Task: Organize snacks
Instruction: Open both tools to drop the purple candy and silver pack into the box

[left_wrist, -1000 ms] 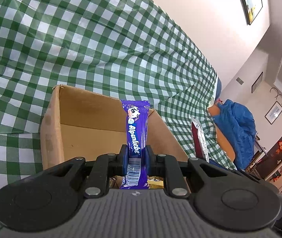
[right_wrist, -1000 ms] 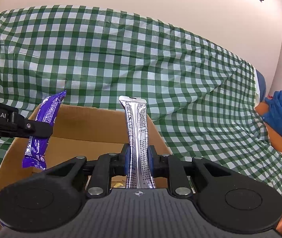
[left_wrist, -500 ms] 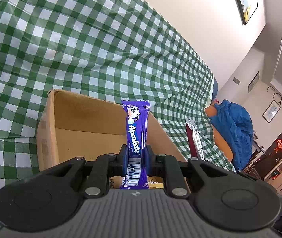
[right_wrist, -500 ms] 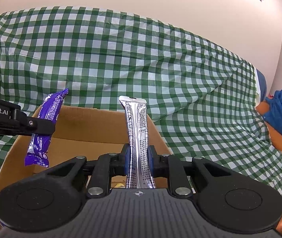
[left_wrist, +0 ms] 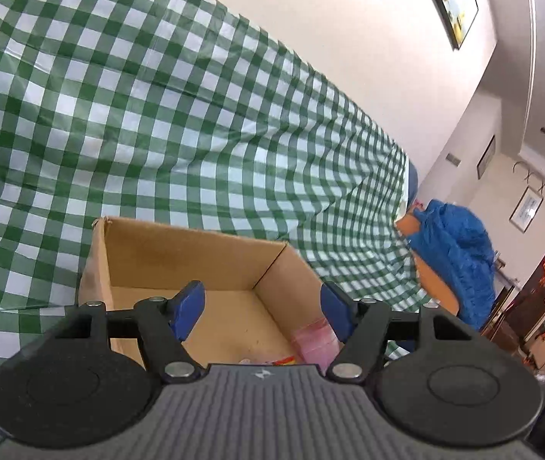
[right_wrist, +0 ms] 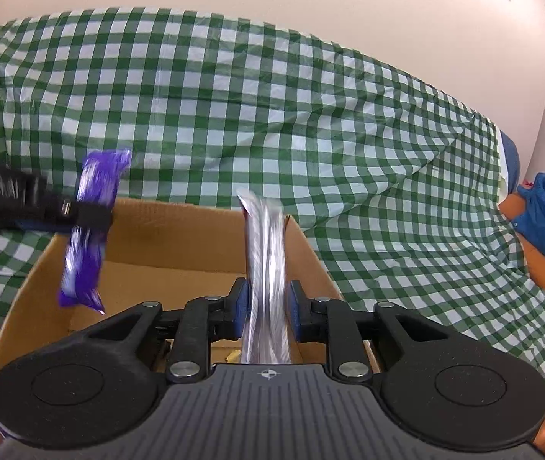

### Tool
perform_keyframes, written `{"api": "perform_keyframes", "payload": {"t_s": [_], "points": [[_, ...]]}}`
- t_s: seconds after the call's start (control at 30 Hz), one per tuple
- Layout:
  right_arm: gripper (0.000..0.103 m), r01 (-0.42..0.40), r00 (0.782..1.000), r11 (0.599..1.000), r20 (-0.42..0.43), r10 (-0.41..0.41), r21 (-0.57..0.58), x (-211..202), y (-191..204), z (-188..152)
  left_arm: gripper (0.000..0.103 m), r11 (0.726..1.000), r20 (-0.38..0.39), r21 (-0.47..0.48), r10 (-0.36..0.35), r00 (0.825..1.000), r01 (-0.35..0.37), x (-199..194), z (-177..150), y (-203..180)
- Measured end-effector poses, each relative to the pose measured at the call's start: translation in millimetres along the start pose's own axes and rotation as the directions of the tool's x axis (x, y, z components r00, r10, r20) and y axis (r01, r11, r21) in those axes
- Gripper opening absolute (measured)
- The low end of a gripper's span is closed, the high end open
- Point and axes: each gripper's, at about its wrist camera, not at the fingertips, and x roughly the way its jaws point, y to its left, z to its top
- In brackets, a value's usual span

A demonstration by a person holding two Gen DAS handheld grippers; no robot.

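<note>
At the bottom of the left view, the left hand-held gripper [left_wrist: 262, 303] is spread wide with nothing between its pads. The right hand-held gripper [right_wrist: 266, 306] is closed on an upright silver packet [right_wrist: 264, 237]. A blurred purple bar [right_wrist: 88, 230] hangs at mid-left, perhaps touching the left fingertip. Below lies the cardboard box [left_wrist: 180, 253], with a pink packet [left_wrist: 314, 339] in its lower right corner. Behind spreads the green checked cloth [left_wrist: 157, 115], with a blue bundle [left_wrist: 460, 253] at far right.
</note>
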Motion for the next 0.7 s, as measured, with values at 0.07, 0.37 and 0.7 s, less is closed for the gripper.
{"api": "perform_keyframes", "payload": {"t_s": [0.07, 0.37, 0.7], "points": [[0.059, 0.002, 1.000, 1.000, 0.009, -0.002, -0.005, -1.3, 1.1, 0.2, 0.071, 1.000, 0.003, -0.012, 0.003, 1.000, -0.003, -1.4, 1.2, 2.4], [0.074, -0.012, 1.000, 0.998, 0.003, 0.012, 0.060, -4.0, -5.6, 1.8, 0.079, 0.991, 0.054, 0.123, 0.055, 0.997, -0.061, -18.2, -5.4, -12.0], [0.102, -0.036, 0.999, 0.987, 0.030, 0.032, 0.154, -31.7, -22.2, -1.8, 0.086, 0.989, -0.053, 0.144, 0.030, 0.998, -0.022, -67.2, -15.1, -46.2]]}}
